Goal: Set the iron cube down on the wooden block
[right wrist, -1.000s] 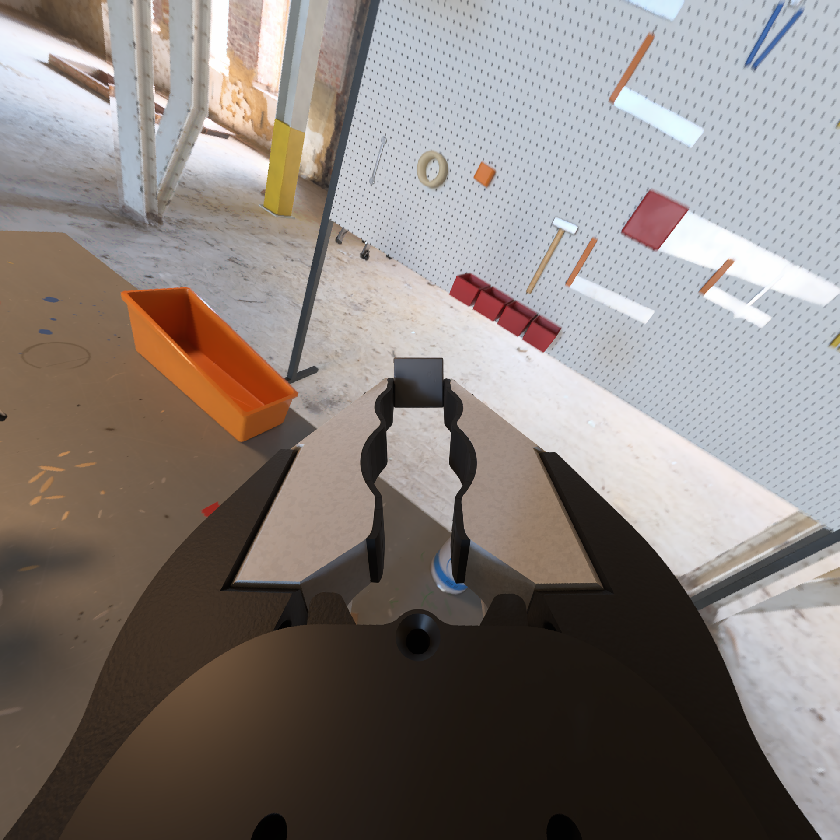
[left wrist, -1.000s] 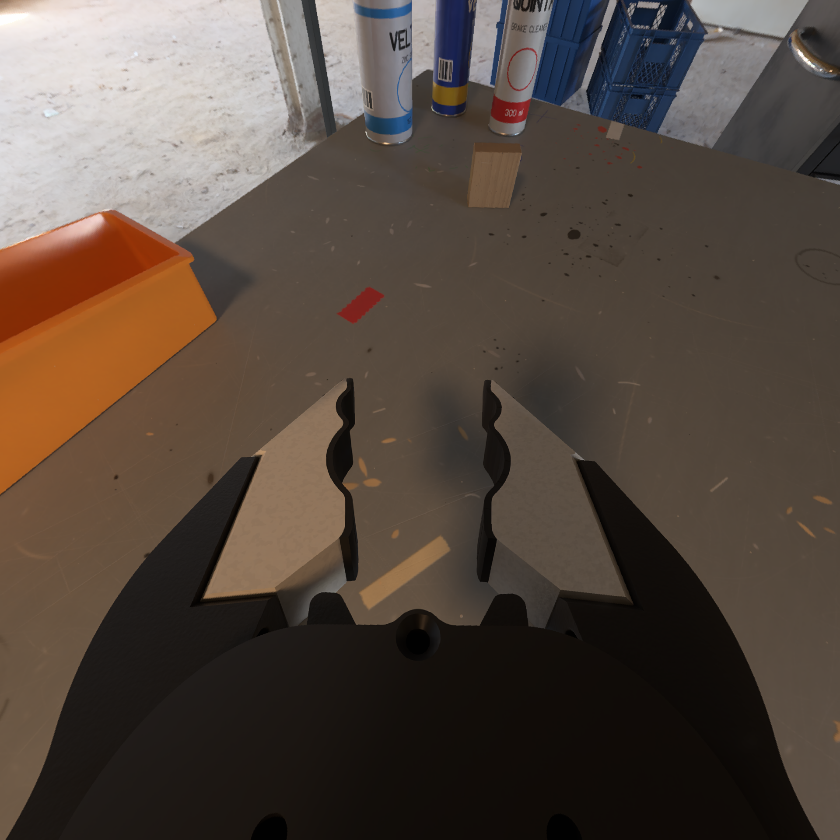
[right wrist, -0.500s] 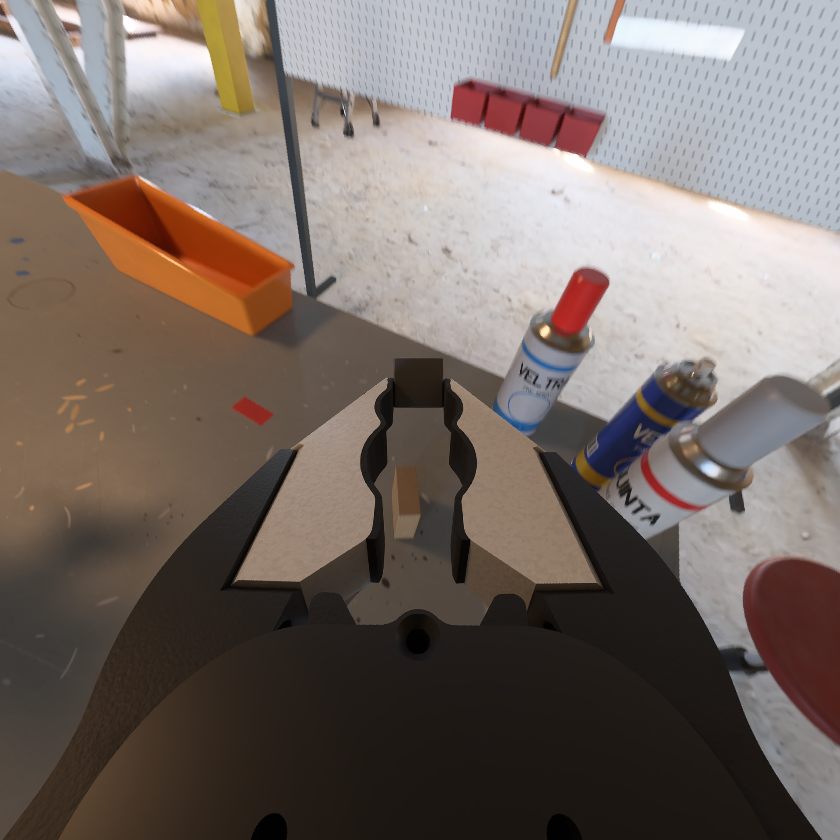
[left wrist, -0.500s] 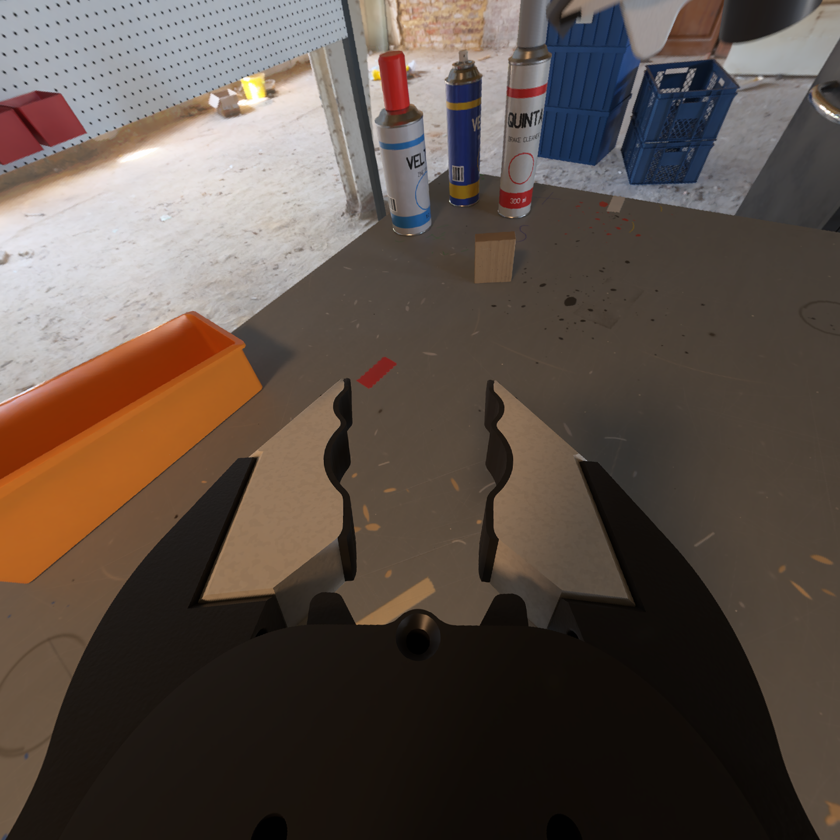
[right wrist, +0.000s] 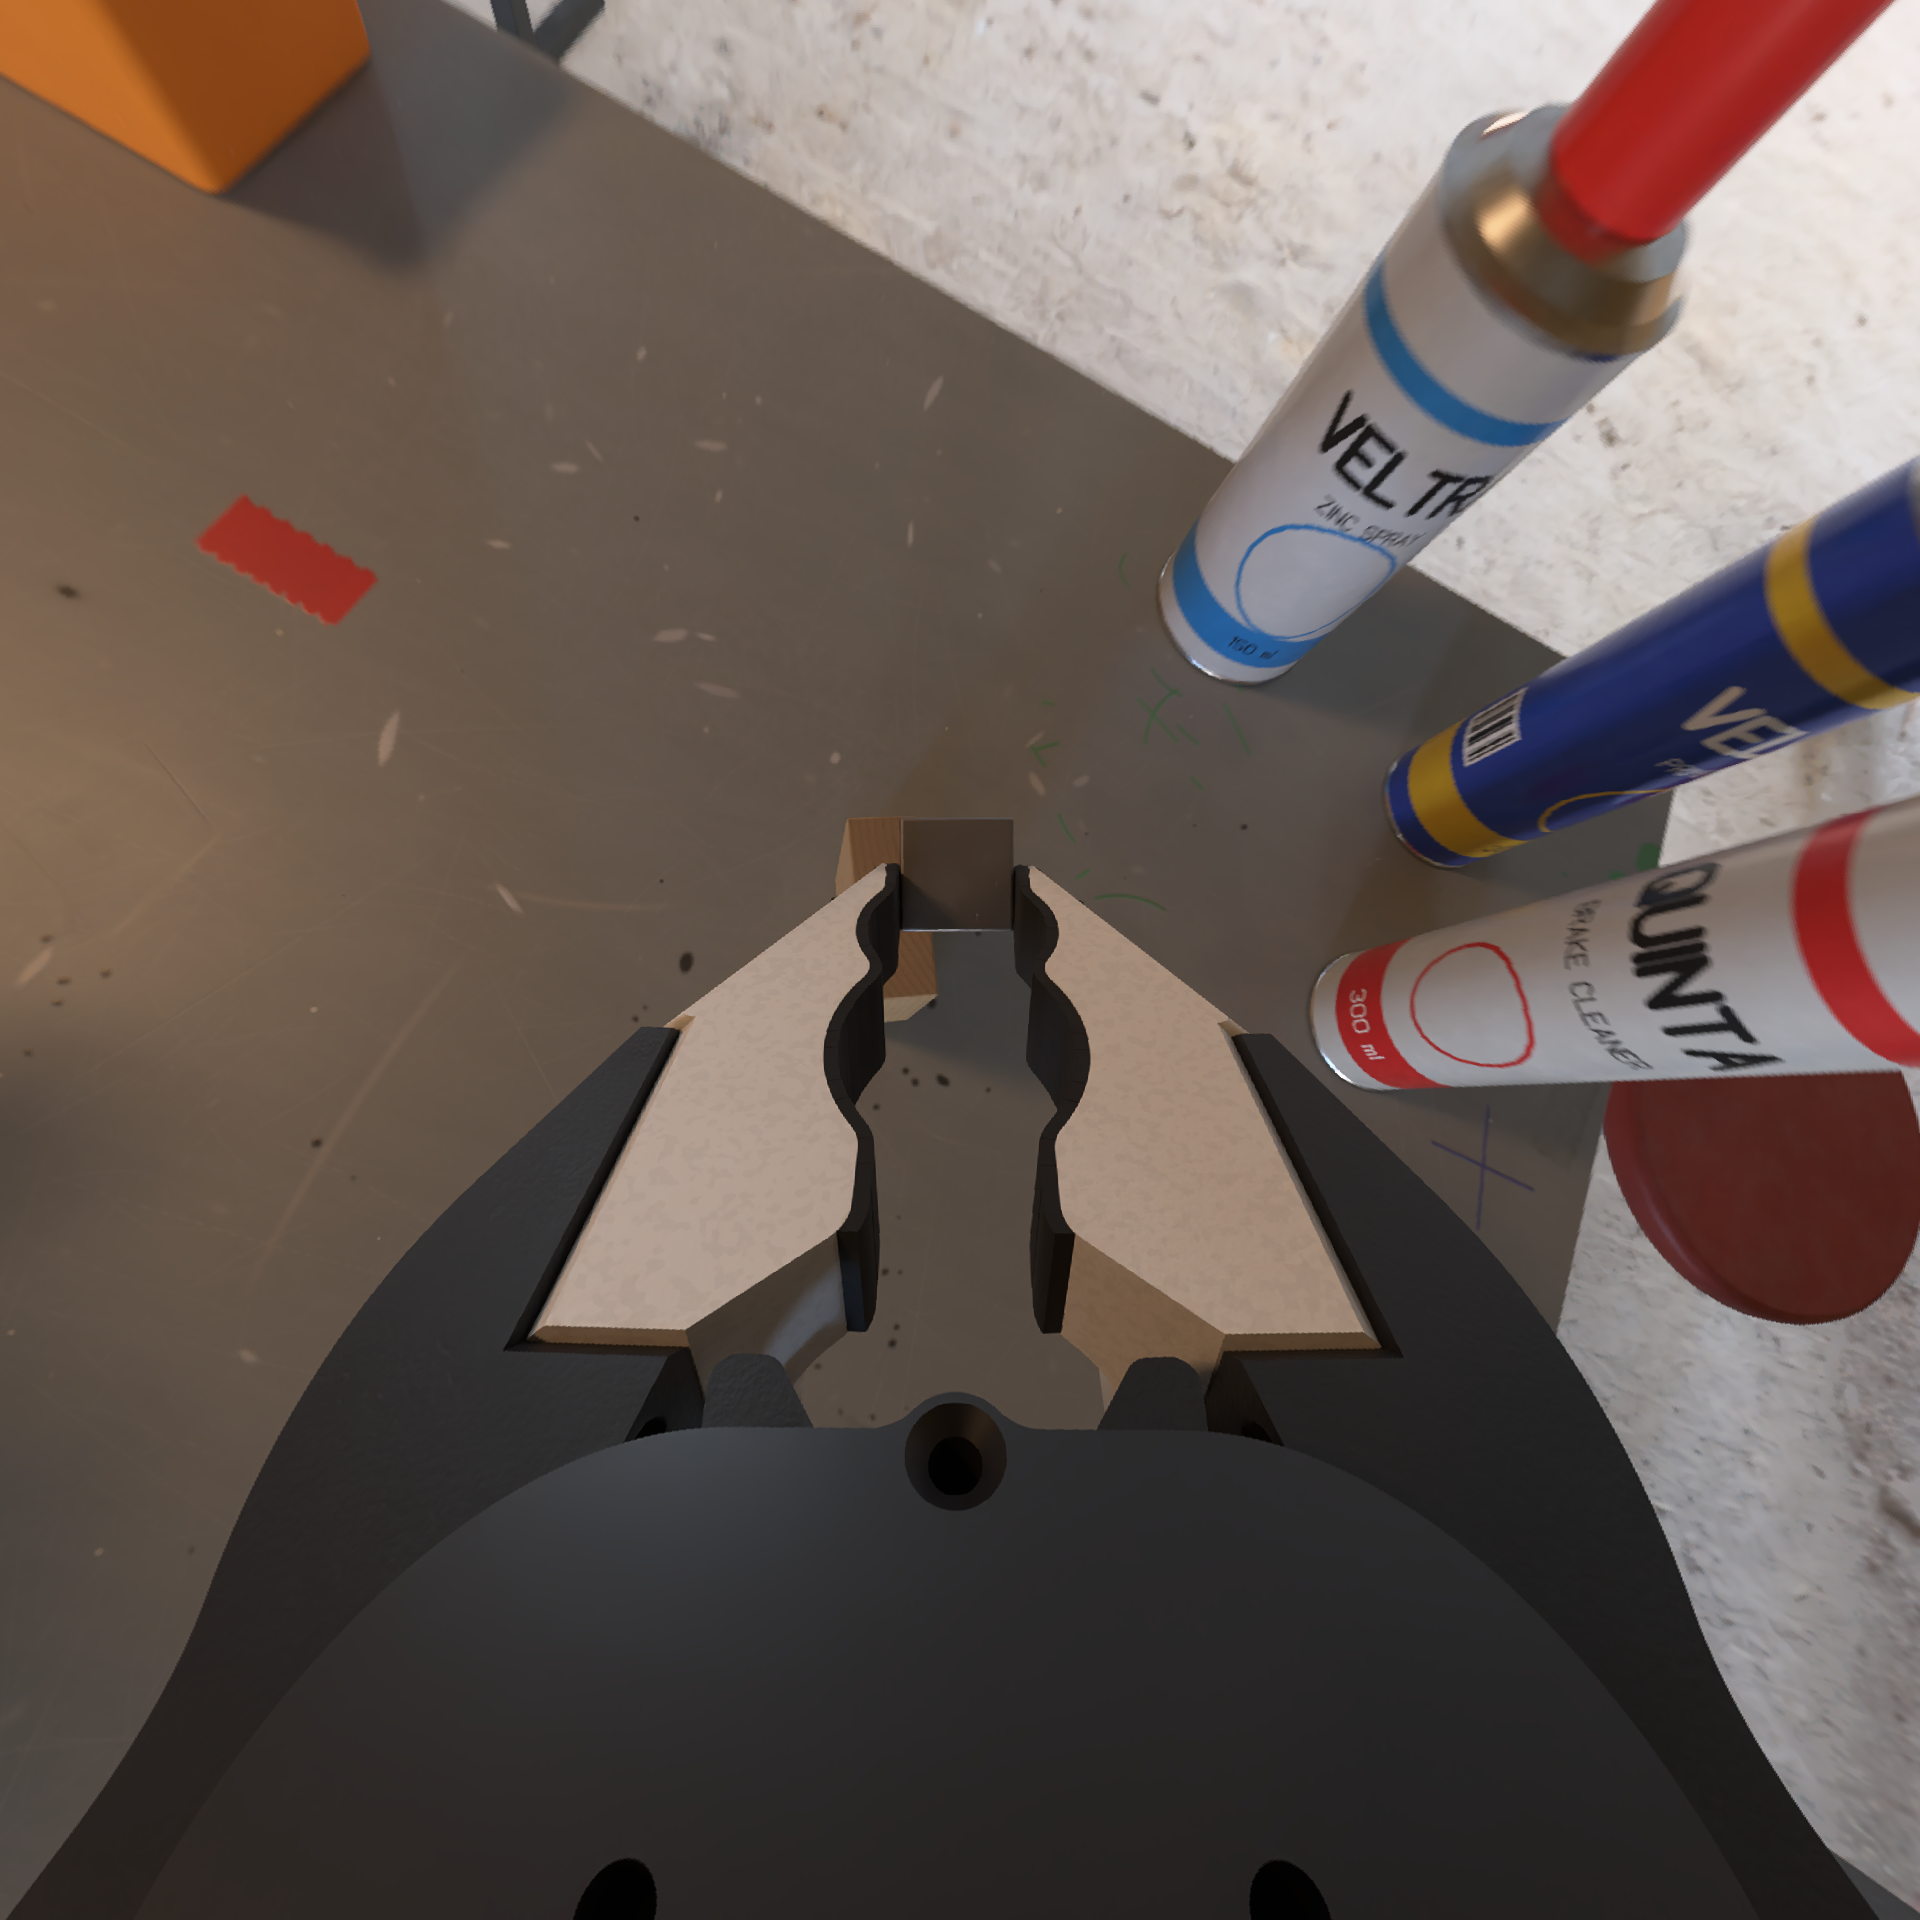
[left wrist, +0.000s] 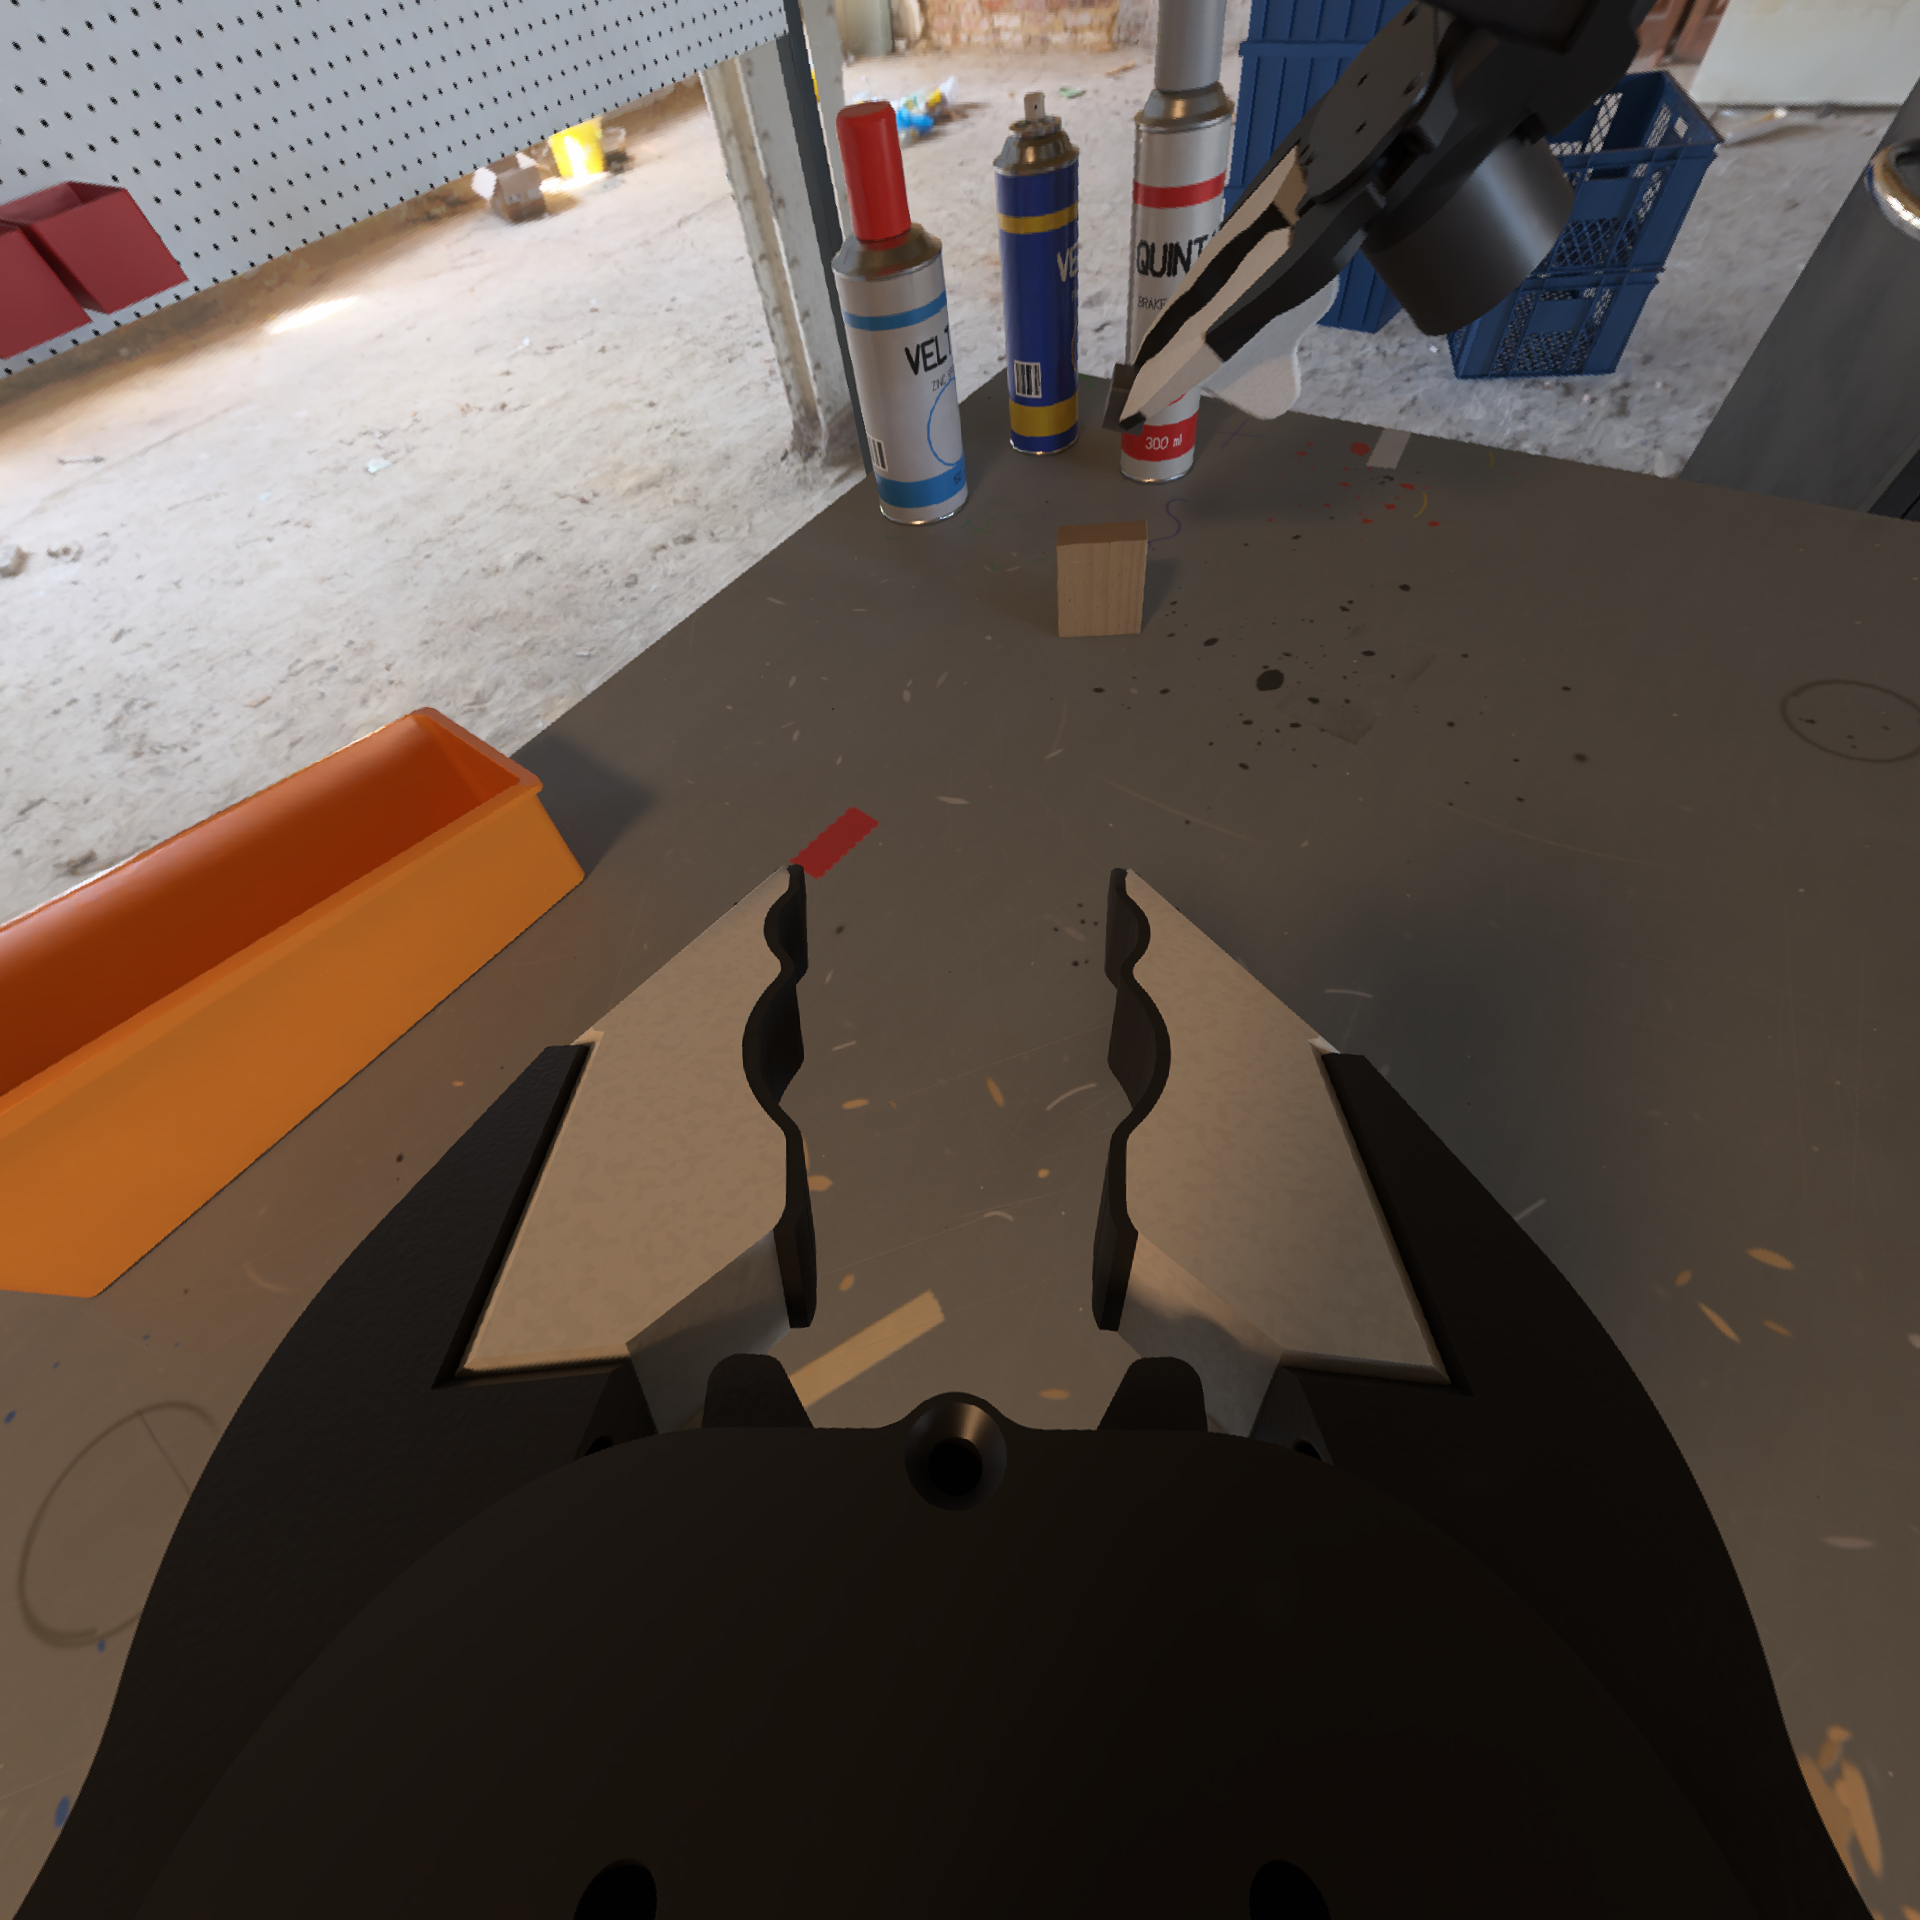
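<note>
My right gripper [right wrist: 956, 894] is shut on the dark grey iron cube [right wrist: 956, 871] at its fingertips. It holds the cube in the air above the upright wooden block [right wrist: 871, 847], which is partly hidden behind the cube and the left finger. In the left wrist view the wooden block [left wrist: 1101, 578] stands on the grey table [left wrist: 1455, 935] near the far edge, and the right gripper [left wrist: 1127, 410] hangs above and slightly behind it, pointing down. My left gripper [left wrist: 956, 883] is open and empty, low over the table's near part.
Three spray cans stand by the far edge behind the block: white with a red cap [left wrist: 899, 343], blue [left wrist: 1039, 291], white and red [left wrist: 1169, 291]. An orange bin [left wrist: 239, 977] sits at the table's left. Blue crates [left wrist: 1579, 239] stand beyond the table. A red stool [right wrist: 1766, 1195] is on the floor.
My right gripper has tilted down and moved over the wooden block with the cube. It has come down into the left wrist view. My left gripper has pulled back a little.
</note>
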Motion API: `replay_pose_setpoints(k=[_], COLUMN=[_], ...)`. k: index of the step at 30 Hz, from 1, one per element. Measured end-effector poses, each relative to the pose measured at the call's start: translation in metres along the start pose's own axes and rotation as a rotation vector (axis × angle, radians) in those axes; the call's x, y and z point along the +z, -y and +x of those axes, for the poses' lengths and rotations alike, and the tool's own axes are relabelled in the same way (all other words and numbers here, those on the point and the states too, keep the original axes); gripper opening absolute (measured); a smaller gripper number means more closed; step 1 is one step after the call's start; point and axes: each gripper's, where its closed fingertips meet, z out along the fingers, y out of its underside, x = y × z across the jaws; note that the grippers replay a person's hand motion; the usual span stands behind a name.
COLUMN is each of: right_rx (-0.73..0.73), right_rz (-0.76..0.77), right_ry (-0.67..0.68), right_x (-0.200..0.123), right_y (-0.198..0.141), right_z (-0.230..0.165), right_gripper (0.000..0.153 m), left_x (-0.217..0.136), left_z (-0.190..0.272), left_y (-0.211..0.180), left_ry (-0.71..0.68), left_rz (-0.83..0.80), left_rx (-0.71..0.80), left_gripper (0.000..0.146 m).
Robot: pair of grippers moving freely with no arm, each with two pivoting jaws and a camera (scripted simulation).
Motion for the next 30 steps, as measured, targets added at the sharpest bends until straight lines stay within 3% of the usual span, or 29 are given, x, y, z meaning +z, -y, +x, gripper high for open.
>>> replay_pose_setpoints(k=[9,14,23,27,30], right_rx=[-0.129,-0.169,-0.049,-0.012,-0.045], right_rz=[-0.179,-0.188,0.087,0.287,0.361], right_ry=[0.005,-0.019,0.03,0.09,0.146], right_x=[0.041,0.043,-0.03,-0.077,-0.101], right_y=[-0.021,-0.026,0.013,0.029,0.019], right_z=[-0.014,-0.011,-0.012,-0.05,-0.095], right_gripper=[0.021,0.021,0.039,0.041,0.041], left_x=[0.003,0.003,0.005,0.005,0.005], left_z=[-0.001,-0.001,-0.001,-0.002,-0.002], left_y=[-0.005,-0.007,-0.009,-0.009,-0.01], left_ry=[-0.006,-0.007,-0.01,-0.004,0.002], left_rz=[-0.023,-0.031,-0.045,-0.046,-0.046], left_rx=[-0.009,-0.011,-0.016,-0.016,-0.016], left_gripper=[0.058,0.058,0.058,0.058,0.058])
